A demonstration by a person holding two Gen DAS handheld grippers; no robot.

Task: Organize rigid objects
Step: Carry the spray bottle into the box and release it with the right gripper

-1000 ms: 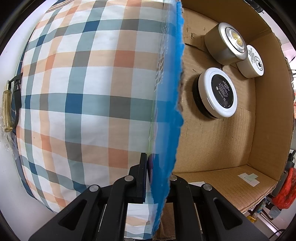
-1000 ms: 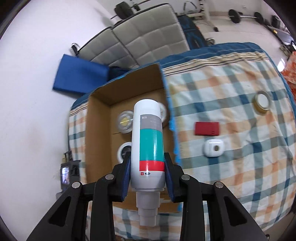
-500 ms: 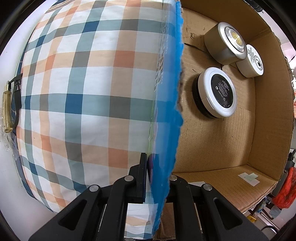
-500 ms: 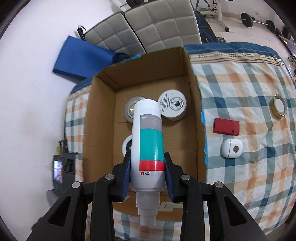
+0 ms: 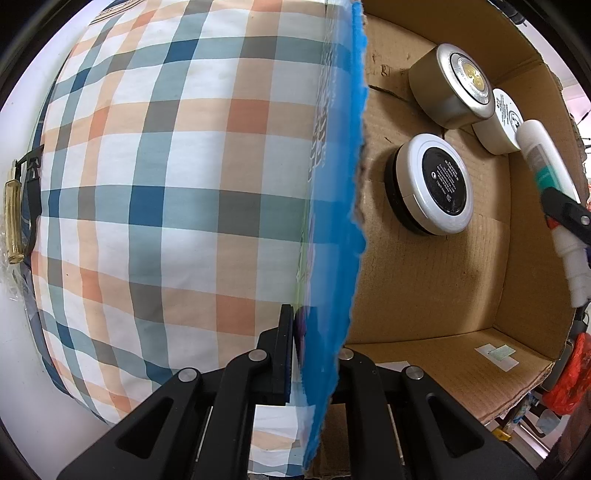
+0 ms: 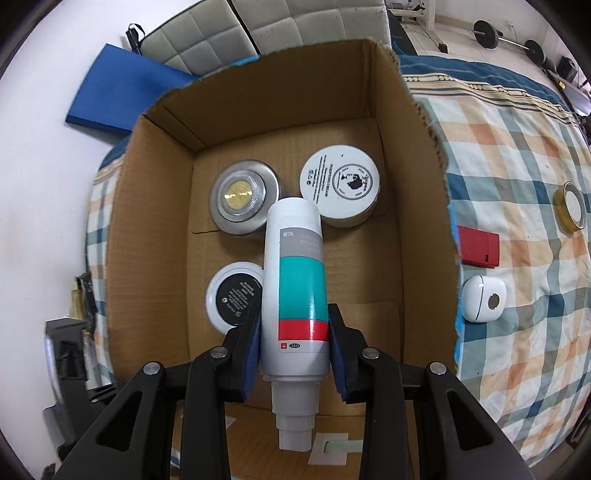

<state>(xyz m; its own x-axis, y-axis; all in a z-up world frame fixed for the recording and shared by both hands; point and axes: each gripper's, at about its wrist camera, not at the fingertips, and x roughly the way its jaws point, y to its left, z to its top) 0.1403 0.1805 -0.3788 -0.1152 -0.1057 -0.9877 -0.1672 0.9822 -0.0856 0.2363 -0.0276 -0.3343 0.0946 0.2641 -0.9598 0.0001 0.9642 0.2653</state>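
My right gripper (image 6: 294,328) is shut on a white bottle (image 6: 295,266) with teal and red bands, held cap-end back over the open cardboard box (image 6: 258,110). On the box floor lie a silver tin (image 6: 243,195), a white jar (image 6: 340,184) and a black-lidded jar (image 6: 232,295). My left gripper (image 5: 317,343) is shut on the box's blue-faced side wall (image 5: 343,184), pointing down. In the left wrist view the bottle (image 5: 543,162) shows at the right, above the box's far side. A red case (image 6: 478,249), a white case (image 6: 482,299) and a yellow tape ring (image 6: 570,206) lie on the checked cloth (image 6: 517,147).
A blue mat (image 6: 122,99) and grey quilted cushions (image 6: 258,26) lie beyond the box. A barbell (image 6: 509,37) sits on the floor at the back right. A gold-handled object (image 5: 14,221) lies at the cloth's left edge, a red bag (image 5: 569,376) past the box.
My right gripper has come down and over the box with the bottle, so the box fills its view. The bottle has entered the left wrist view. The left gripper has not moved.
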